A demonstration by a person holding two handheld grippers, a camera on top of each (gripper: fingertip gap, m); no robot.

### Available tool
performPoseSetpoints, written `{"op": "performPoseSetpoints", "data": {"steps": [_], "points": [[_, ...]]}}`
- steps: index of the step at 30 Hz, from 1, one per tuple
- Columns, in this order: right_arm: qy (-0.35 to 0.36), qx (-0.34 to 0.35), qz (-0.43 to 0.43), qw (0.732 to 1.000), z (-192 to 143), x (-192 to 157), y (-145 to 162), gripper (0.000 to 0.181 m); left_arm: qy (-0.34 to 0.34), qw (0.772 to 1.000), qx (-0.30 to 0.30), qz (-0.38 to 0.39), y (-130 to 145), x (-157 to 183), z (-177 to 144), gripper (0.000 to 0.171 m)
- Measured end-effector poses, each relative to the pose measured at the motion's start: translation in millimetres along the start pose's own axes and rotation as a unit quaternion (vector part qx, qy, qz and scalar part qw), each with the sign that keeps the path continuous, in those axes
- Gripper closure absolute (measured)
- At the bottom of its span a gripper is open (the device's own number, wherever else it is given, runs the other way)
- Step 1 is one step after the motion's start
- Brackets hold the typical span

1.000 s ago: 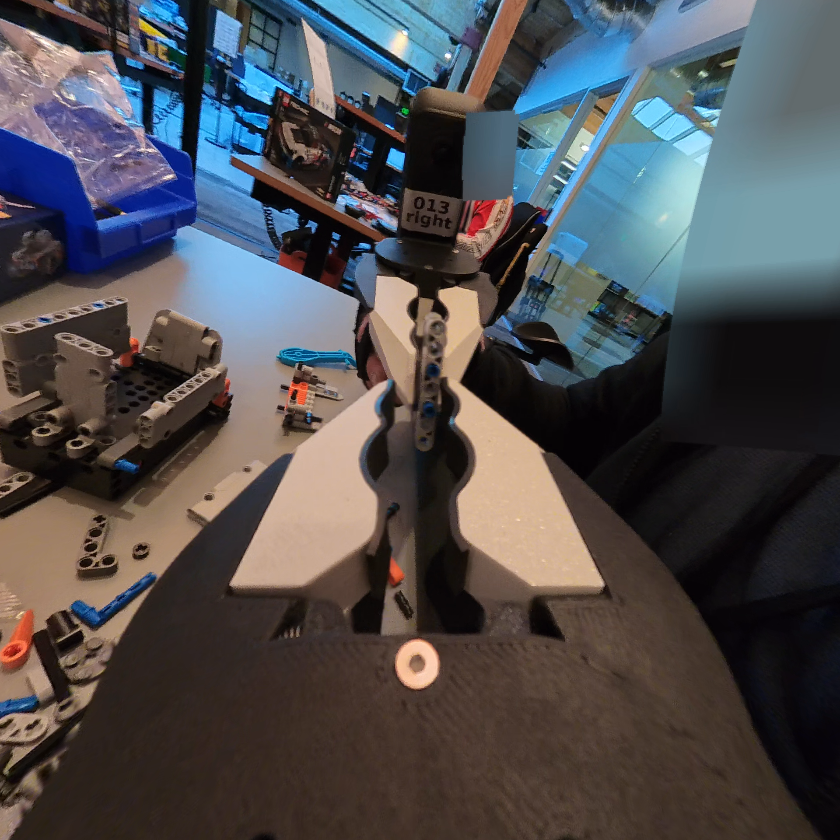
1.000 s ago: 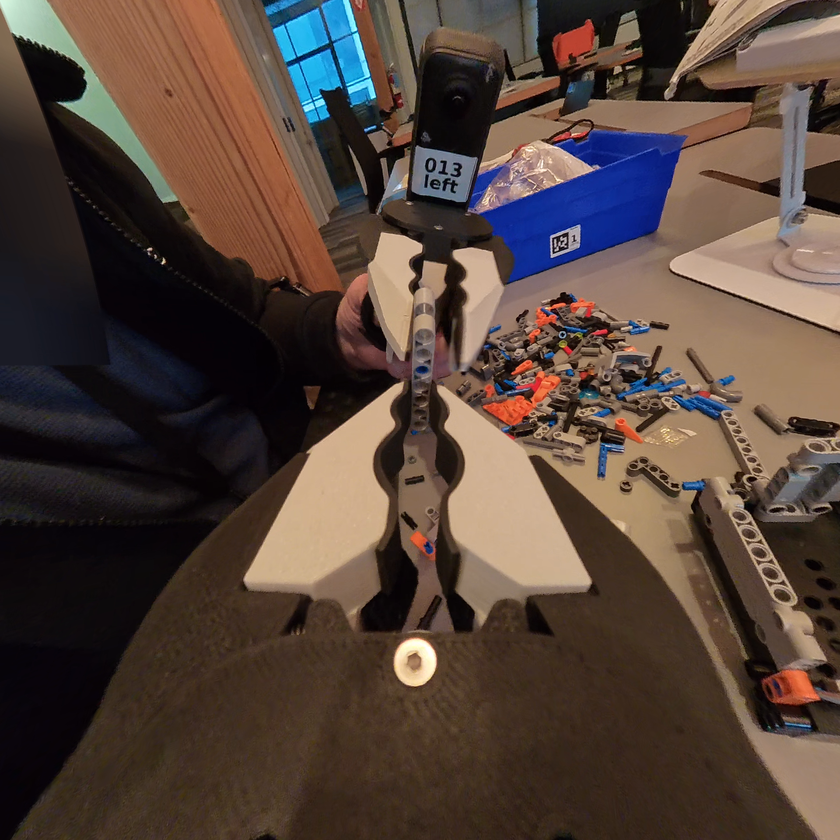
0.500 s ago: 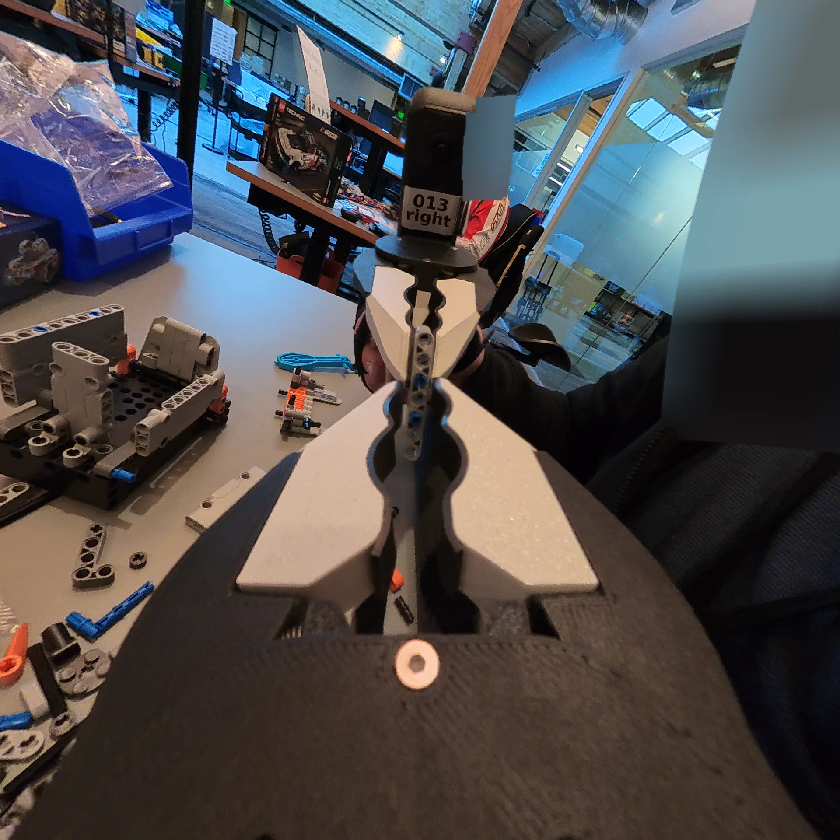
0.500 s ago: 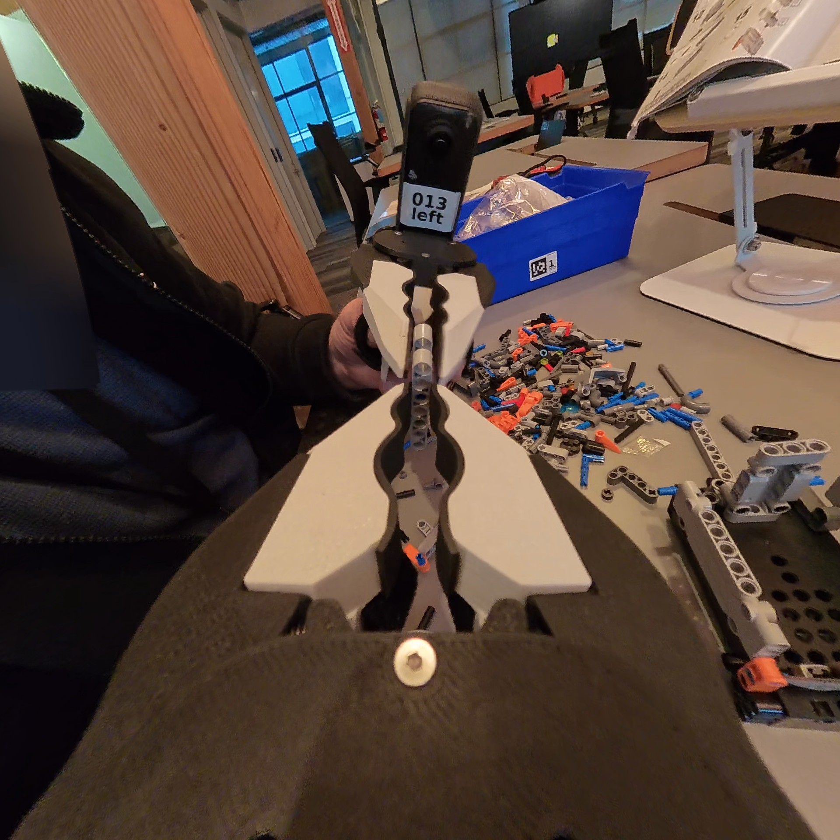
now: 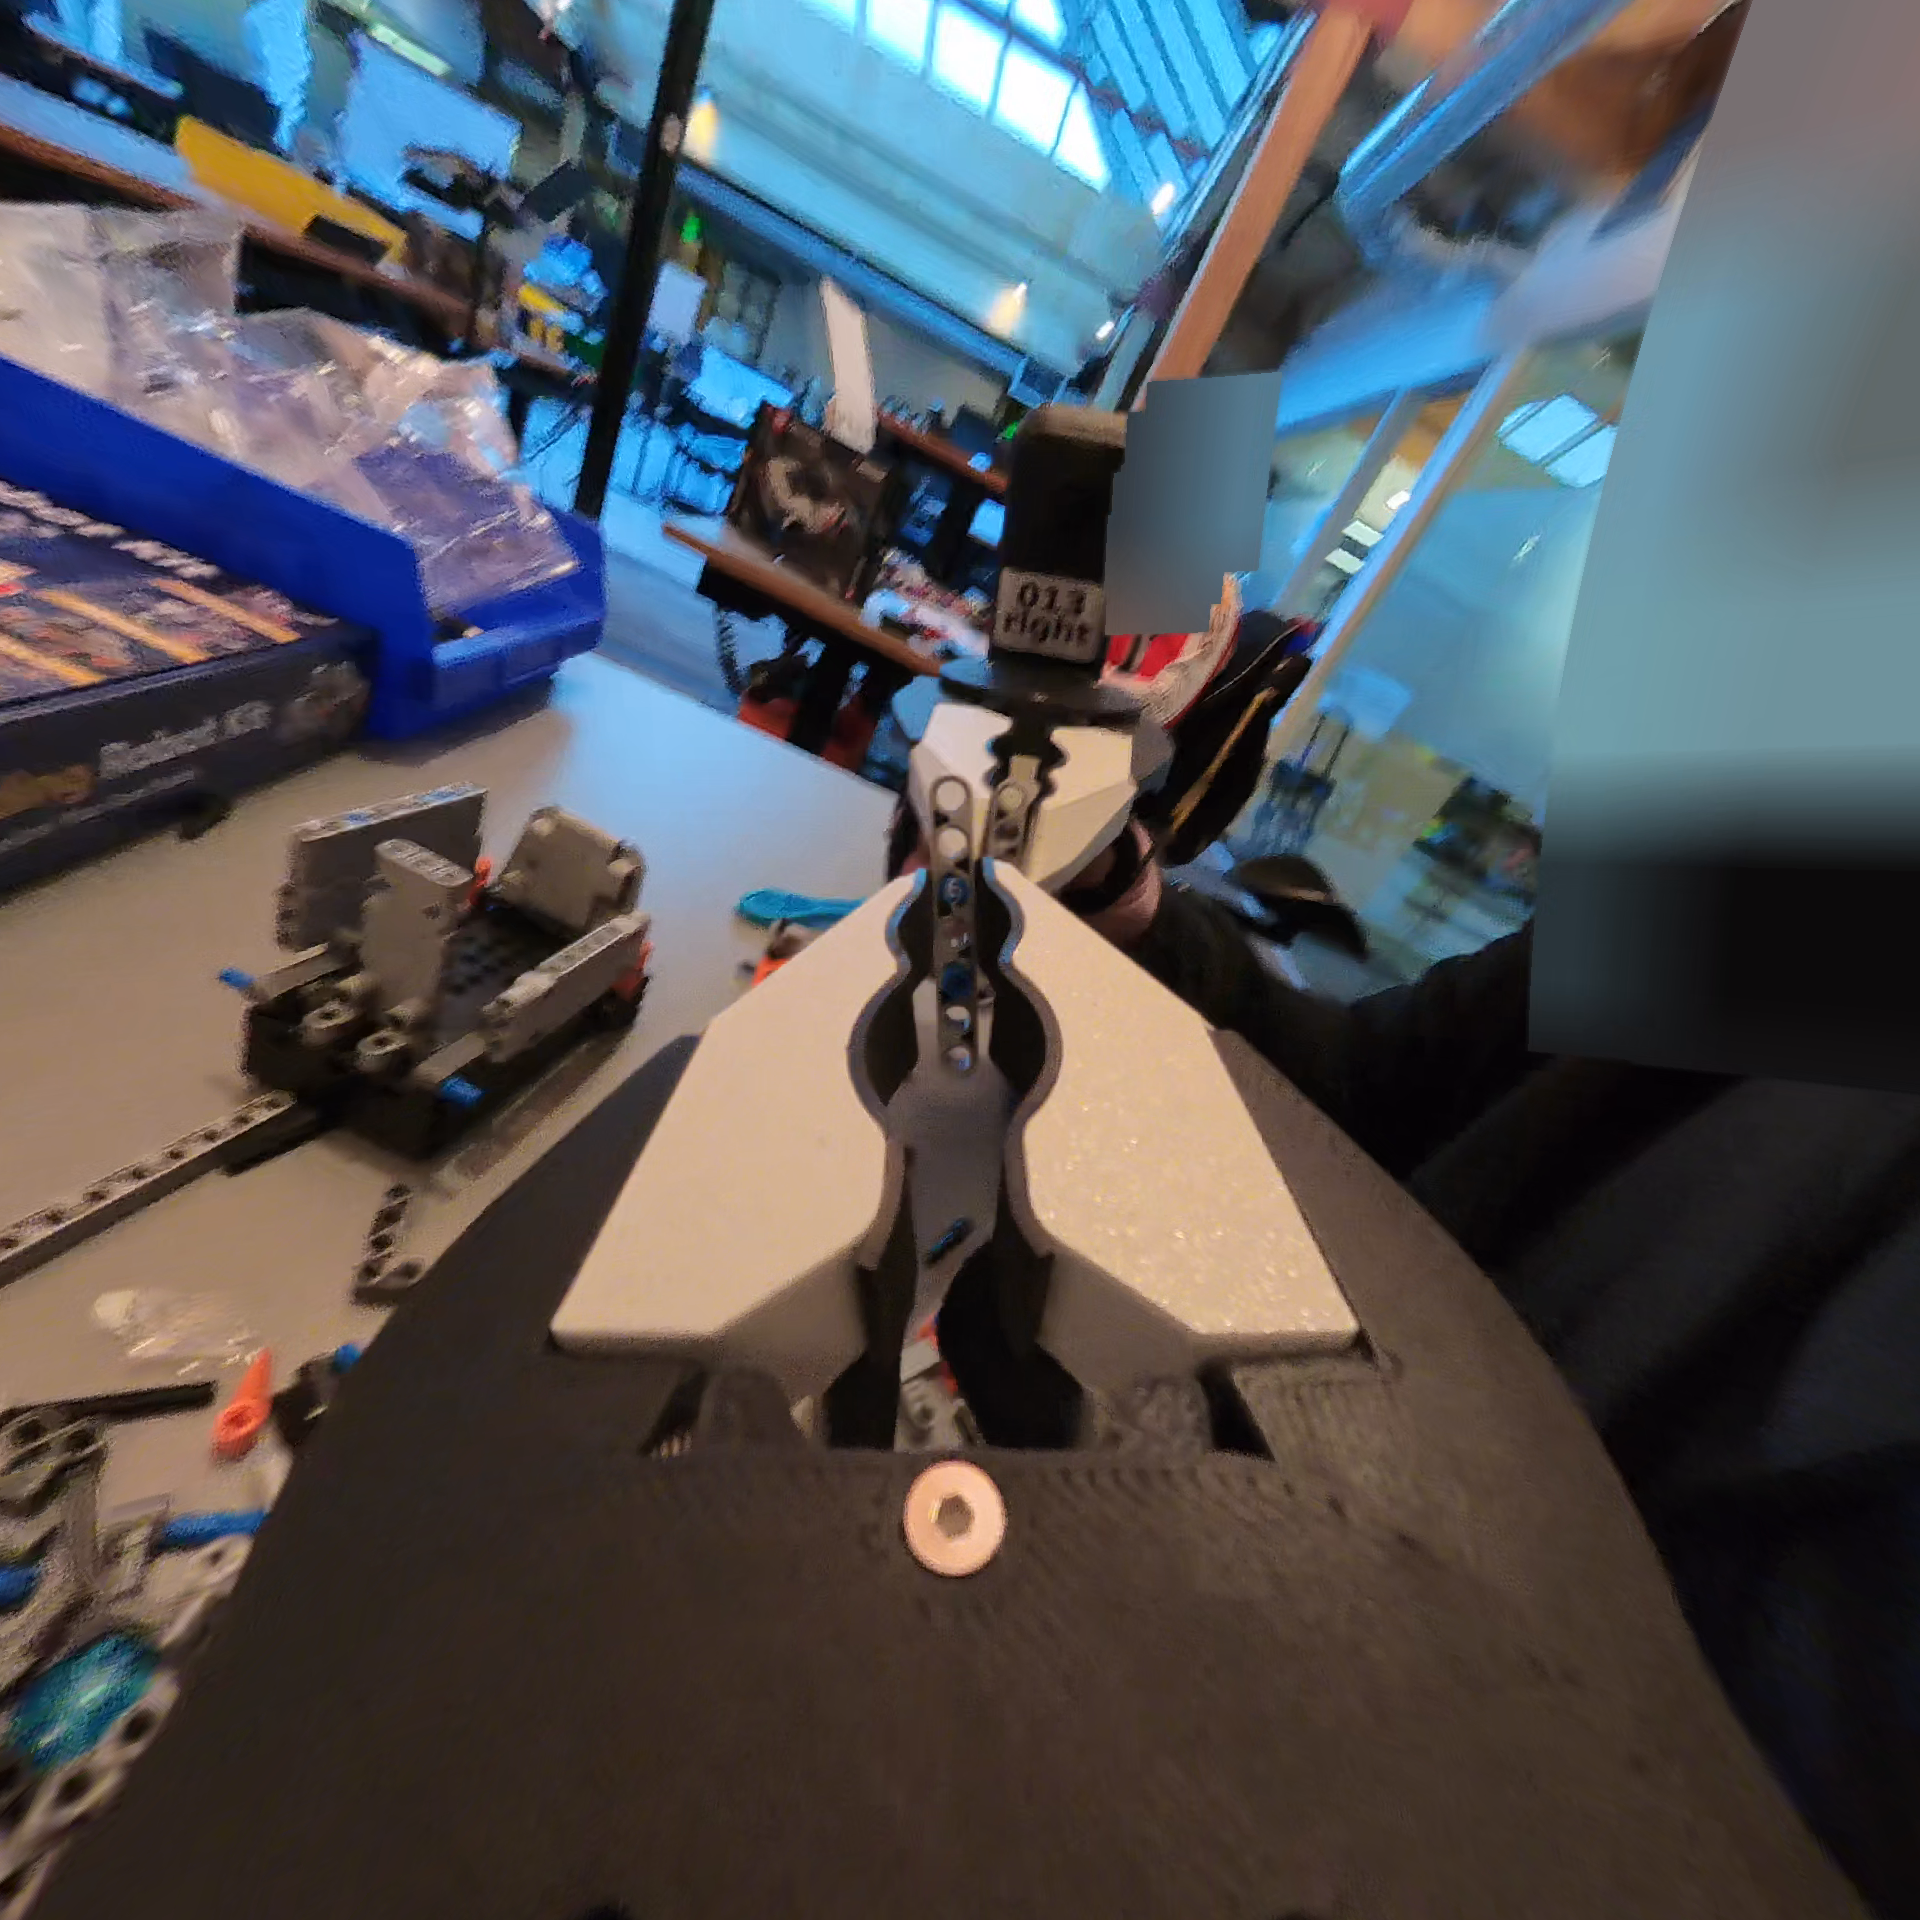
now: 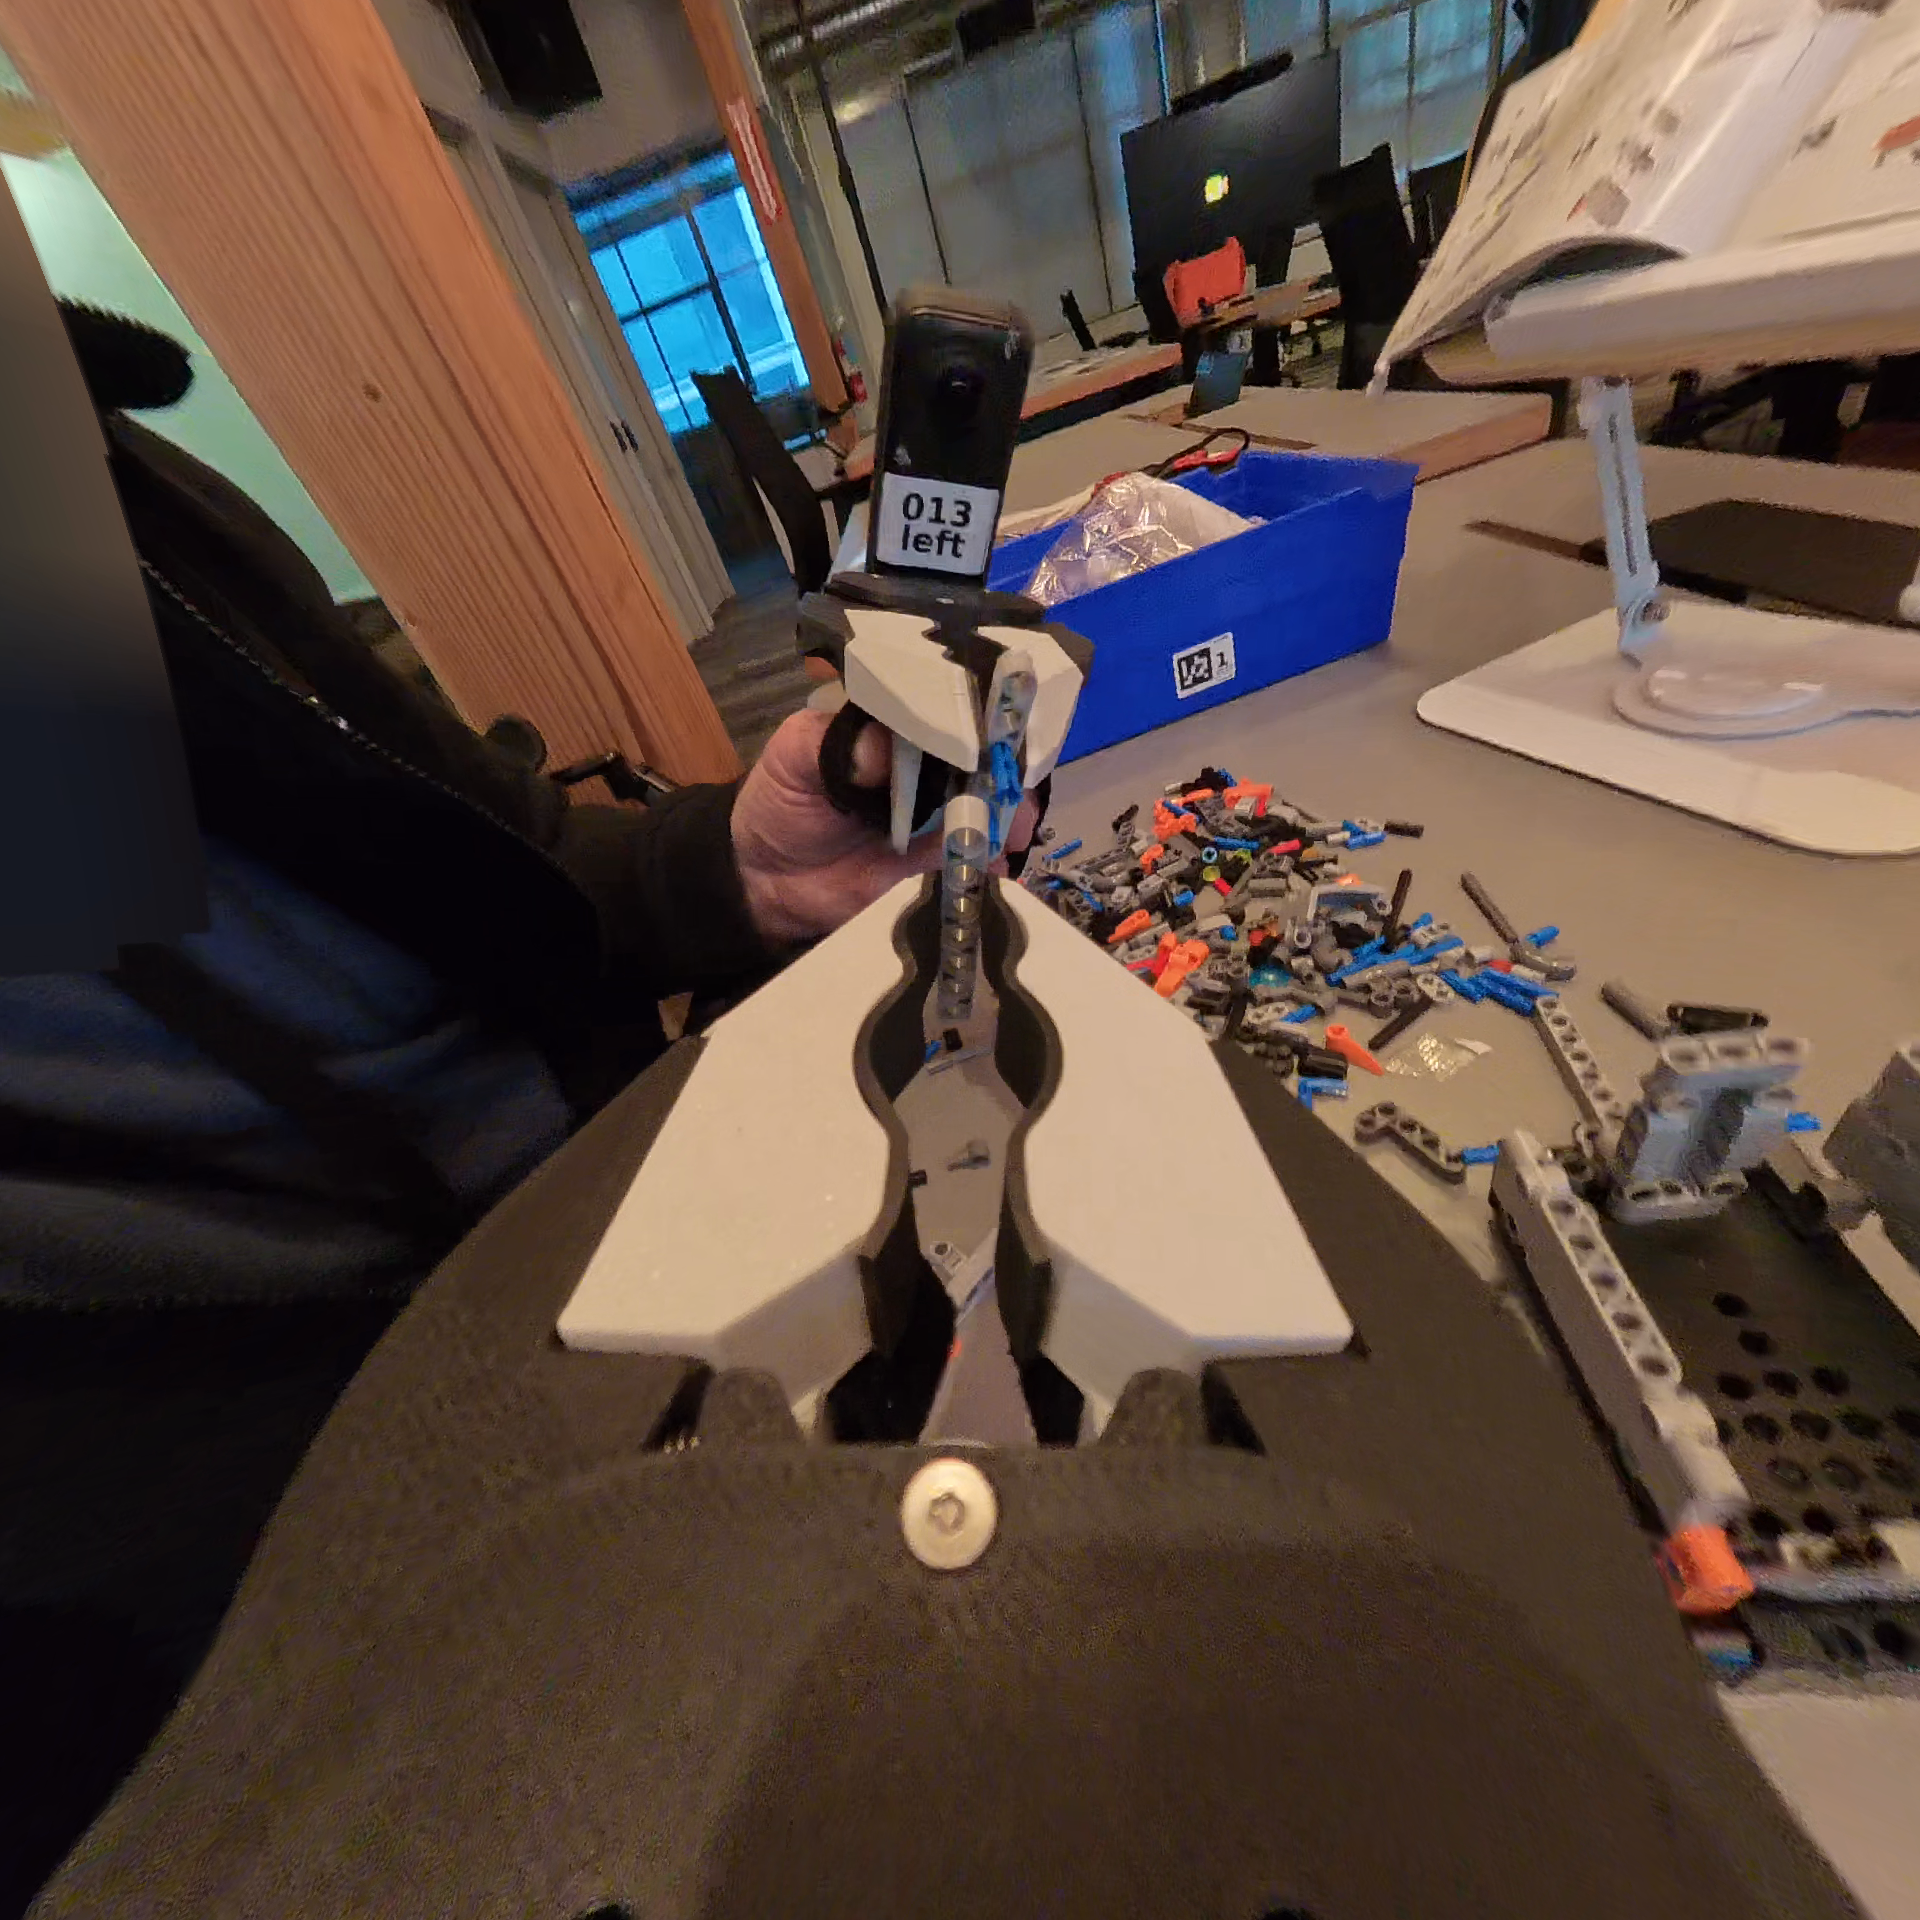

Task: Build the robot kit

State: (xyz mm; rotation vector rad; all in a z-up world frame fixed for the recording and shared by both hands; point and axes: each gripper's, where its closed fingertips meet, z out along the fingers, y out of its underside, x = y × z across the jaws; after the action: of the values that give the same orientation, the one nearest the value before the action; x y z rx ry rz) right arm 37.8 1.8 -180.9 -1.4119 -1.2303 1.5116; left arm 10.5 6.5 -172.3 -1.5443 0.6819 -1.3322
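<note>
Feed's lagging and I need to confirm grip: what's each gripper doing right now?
Left gripper: shut on the grey beam with blue pins.
Right gripper: shut on the plain grey beam.

Both grippers match: the left gripper [image 5: 951, 883] and the right gripper [image 6: 961, 883] each carry pale grey wedge fingers with black scalloped inner edges, a textured black body behind the jaws, and one silver screw [image 6: 948, 1512] centred there.

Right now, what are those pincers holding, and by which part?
Left gripper pinches a pinned grey beam, right gripper a plain grey beam, each by its sides, one end protruding.
</note>
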Motion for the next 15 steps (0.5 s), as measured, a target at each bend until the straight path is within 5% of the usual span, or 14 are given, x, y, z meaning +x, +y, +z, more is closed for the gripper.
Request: {"op": "performPoseSetpoints", "data": {"steps": [3, 10, 15], "points": [[0.027, 0.017, 0.018, 0.999, -26.5, 13.3, -0.4, 0.176, -0.019, 0.998, -0.055, -0.002, 11.9, -13.0, -6.6, 0.166], [0.093, 0.046, 0.031, 0.994, -101.8, 21.3, -3.8, 0.176, -0.094, 0.960, -0.265, -0.008, 90.4, -48.9, -12.8, 0.166], [0.067, 0.096, 0.083, 0.990, -124.6, 17.3, 0.2, 0.176, -0.118, 0.939, -0.324, -0.010, 116.5, -63.0, -16.6, 0.166]]}}
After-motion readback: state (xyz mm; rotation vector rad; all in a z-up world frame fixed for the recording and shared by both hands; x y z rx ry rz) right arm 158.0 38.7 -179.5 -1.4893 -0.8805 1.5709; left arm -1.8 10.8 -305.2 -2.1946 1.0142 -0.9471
